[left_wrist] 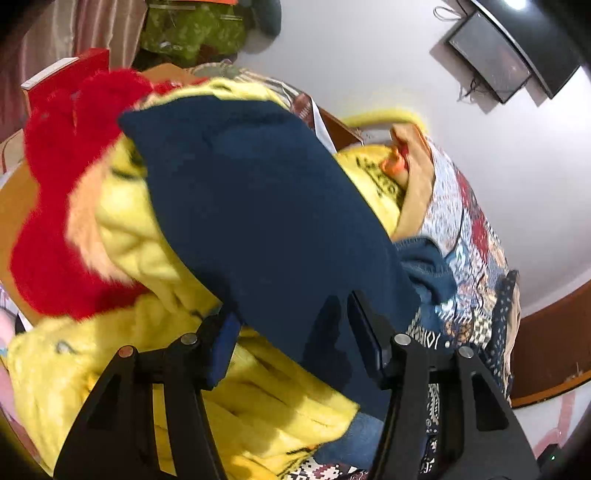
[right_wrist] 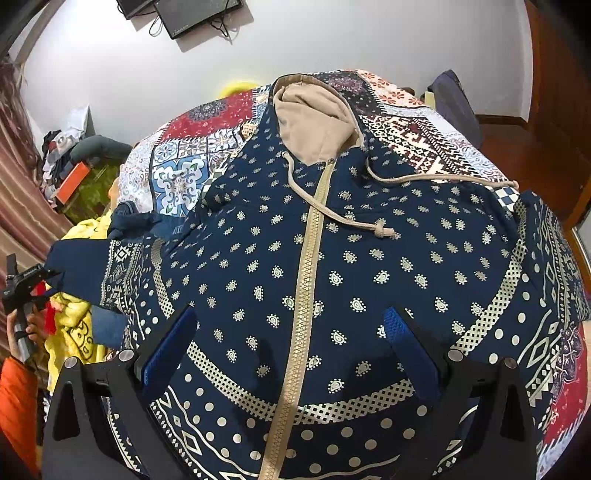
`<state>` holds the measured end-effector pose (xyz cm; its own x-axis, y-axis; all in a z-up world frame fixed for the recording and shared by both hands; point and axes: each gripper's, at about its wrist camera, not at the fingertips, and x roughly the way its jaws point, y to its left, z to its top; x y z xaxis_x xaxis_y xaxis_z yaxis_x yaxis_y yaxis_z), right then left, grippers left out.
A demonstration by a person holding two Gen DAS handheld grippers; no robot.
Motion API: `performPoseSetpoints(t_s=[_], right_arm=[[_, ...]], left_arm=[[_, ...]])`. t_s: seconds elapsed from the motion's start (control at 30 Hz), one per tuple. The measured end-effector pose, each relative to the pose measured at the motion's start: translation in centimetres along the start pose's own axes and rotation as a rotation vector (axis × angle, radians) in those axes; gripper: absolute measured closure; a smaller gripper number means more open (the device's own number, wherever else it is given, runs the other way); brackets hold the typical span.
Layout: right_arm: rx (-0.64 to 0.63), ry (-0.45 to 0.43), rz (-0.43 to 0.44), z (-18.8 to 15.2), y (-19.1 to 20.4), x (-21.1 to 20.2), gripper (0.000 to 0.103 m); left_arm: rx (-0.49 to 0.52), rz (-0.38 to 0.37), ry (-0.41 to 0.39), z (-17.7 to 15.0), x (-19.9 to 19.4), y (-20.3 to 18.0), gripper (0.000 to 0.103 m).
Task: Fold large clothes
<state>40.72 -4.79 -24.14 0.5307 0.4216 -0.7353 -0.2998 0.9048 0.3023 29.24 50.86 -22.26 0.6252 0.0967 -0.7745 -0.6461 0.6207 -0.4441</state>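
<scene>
A navy zip hoodie (right_wrist: pixel 332 266) with cream paisley print, a beige hood and a beige zipper lies front up, spread on a patchwork bedspread (right_wrist: pixel 192 155). My right gripper (right_wrist: pixel 291 343) is open and empty, just above the hoodie's lower front, one finger on each side of the zipper. My left gripper (left_wrist: pixel 291 325) holds the hoodie's left sleeve (left_wrist: pixel 266 206), whose plain navy cuff end stretches away from the jaws. In the right wrist view the left gripper (right_wrist: pixel 33 280) pinches that sleeve (right_wrist: pixel 85 266) at the far left, lifted off the bed.
A pile of yellow (left_wrist: pixel 155 236) and red (left_wrist: pixel 55 184) fluffy clothes lies beside the bed on the left. Another blue garment (left_wrist: pixel 424 269) lies at the bed edge. White wall with dark monitors (right_wrist: pixel 195 14) behind. A wooden door (right_wrist: pixel 554 92) stands at right.
</scene>
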Motion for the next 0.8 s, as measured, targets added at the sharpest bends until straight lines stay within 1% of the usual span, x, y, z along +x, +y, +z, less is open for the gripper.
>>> performPoseSetpoints(t_s=[0.03, 0.07, 0.1, 0.13, 0.2, 0.27, 0.33, 0.37, 0.47, 0.57, 0.6, 0.63, 0.67, 0.7, 0.8], right_arm=[[0.003, 0.000, 0.001, 0.0, 0.0, 0.1, 0.002], [0.006, 0.002, 0.001, 0.0, 0.0, 0.1, 0.002], [0.007, 0.003, -0.001, 0.0, 0.0, 0.1, 0.002], [0.008, 0.004, -0.004, 0.0, 0.0, 0.1, 0.002], [0.004, 0.003, -0.008, -0.1, 0.1, -0.1, 0.002], [-0.005, 0.000, -0.008, -0.1, 0.2, -0.5, 0.002], [-0.012, -0.006, -0.012, 0.0, 0.1, -1.0, 0.002], [-0.014, -0.007, -0.013, 0.0, 0.0, -1.2, 0.002], [-0.020, -0.012, -0.019, 0.2, -0.2, -2.0, 0.002], [-0.030, -0.025, -0.024, 0.4, -0.4, -2.9, 0.002], [-0.035, -0.033, -0.024, 0.4, -0.6, -3.4, 0.002], [-0.037, -0.039, -0.026, 0.5, -0.7, -3.7, 0.002], [-0.039, -0.046, -0.030, 0.5, -0.9, -4.0, 0.002], [-0.040, -0.051, -0.031, 0.6, -1.1, -4.4, 0.002], [-0.040, -0.062, -0.032, 0.8, -1.9, -5.3, 0.002]], left_arm=[[-0.004, 0.005, -0.004, 0.3, 0.0, 0.1, 0.062], [-0.003, 0.019, -0.012, 0.6, 0.1, 0.1, 0.071], [0.009, 0.050, -0.006, 0.8, 0.3, -0.1, 0.090], [0.029, 0.087, -0.006, 1.0, 0.5, -0.5, 0.097], [0.073, 0.124, -0.025, 1.0, 0.1, -1.6, 0.099], [0.144, 0.155, -0.067, 0.8, -1.1, -3.7, 0.100], [0.223, 0.159, -0.119, 0.4, -2.9, -6.6, 0.100], [0.251, 0.148, -0.137, 0.2, -3.6, -7.9, 0.100], [0.344, 0.087, -0.188, -0.6, -6.0, -13.1, 0.101], [0.431, -0.014, -0.211, -2.1, -7.4, -19.2, 0.101], [0.465, -0.053, -0.216, -3.0, -7.9, -21.6, 0.101], [0.486, -0.075, -0.218, -3.5, -8.1, -23.2, 0.101], [0.521, -0.111, -0.220, -4.7, -8.2, -25.9, 0.101], [0.544, -0.132, -0.220, -5.4, -8.4, -27.4, 0.101], [0.629, -0.206, -0.205, -9.1, -8.5, -32.9, 0.101]])
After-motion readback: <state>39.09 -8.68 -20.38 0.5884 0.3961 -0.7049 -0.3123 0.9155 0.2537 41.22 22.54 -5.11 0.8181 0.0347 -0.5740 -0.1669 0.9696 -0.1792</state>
